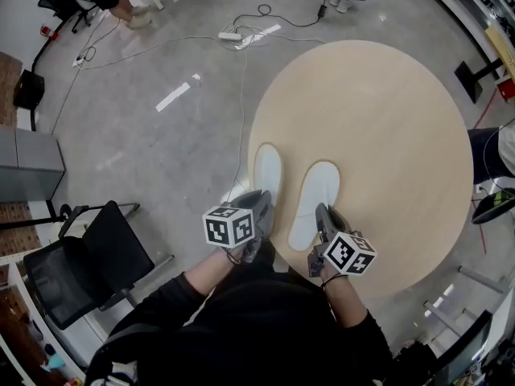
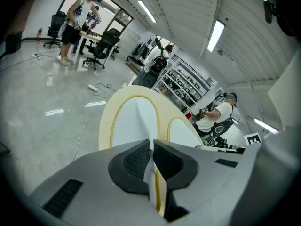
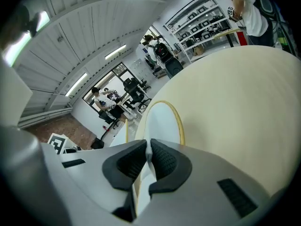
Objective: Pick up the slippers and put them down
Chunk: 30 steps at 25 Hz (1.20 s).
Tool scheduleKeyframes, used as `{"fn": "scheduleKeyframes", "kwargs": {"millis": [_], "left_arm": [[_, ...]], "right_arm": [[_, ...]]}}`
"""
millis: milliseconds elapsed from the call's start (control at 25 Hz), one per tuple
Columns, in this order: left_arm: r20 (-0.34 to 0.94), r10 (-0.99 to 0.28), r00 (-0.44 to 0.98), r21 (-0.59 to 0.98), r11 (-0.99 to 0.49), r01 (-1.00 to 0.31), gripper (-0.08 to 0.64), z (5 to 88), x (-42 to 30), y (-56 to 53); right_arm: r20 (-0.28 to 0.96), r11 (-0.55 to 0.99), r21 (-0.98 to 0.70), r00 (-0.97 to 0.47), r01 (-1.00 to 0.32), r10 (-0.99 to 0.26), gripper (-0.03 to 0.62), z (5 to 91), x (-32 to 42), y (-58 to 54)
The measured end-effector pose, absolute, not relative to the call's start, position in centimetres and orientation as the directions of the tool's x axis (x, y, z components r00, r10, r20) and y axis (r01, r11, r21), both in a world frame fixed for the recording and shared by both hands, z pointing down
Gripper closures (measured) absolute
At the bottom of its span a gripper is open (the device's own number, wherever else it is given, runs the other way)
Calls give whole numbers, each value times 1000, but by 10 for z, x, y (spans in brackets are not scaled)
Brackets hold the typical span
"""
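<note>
Two white slippers with yellow rims lie side by side on the near left part of the round beige table (image 1: 386, 119). My left gripper (image 1: 261, 215) is shut on the heel edge of the left slipper (image 1: 268, 174); the thin white edge shows pinched between its pads (image 2: 136, 161). My right gripper (image 1: 323, 222) is shut on the heel edge of the right slipper (image 1: 315, 199). In the left gripper view the held slipper (image 2: 134, 121) stretches ahead, the other slipper (image 2: 184, 134) to its right. In the right gripper view its slipper (image 3: 162, 121) runs forward over the table (image 3: 235, 102).
A black office chair (image 1: 88, 260) stands on the grey floor to my left, beside a grey cabinet (image 1: 28, 163). A power strip (image 1: 231, 35) and cables lie beyond the table. A person (image 1: 495, 155) is at the table's right edge; others stand far back.
</note>
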<state>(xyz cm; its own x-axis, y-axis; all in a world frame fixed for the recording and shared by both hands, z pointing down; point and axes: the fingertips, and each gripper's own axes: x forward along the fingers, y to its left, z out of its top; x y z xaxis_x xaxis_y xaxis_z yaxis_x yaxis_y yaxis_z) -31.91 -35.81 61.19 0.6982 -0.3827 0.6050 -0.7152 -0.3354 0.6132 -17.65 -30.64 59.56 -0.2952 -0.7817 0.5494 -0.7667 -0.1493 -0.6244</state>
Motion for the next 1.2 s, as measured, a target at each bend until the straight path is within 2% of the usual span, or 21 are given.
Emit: {"fn": "scheduleKeyframes", "kwargs": {"millis": [720,1200], "left_arm": [[656,-278,701,630,-309,-712,526,685,-306,-423],[674,-280,684,597,-339,-727,525,697,-300,-431]], "right_arm": [[652,-136,-532,-302,-836,-696,560,675,-206,-394],[683,-132,-492,-287,-861,-672,550,692,-207,-421]]}}
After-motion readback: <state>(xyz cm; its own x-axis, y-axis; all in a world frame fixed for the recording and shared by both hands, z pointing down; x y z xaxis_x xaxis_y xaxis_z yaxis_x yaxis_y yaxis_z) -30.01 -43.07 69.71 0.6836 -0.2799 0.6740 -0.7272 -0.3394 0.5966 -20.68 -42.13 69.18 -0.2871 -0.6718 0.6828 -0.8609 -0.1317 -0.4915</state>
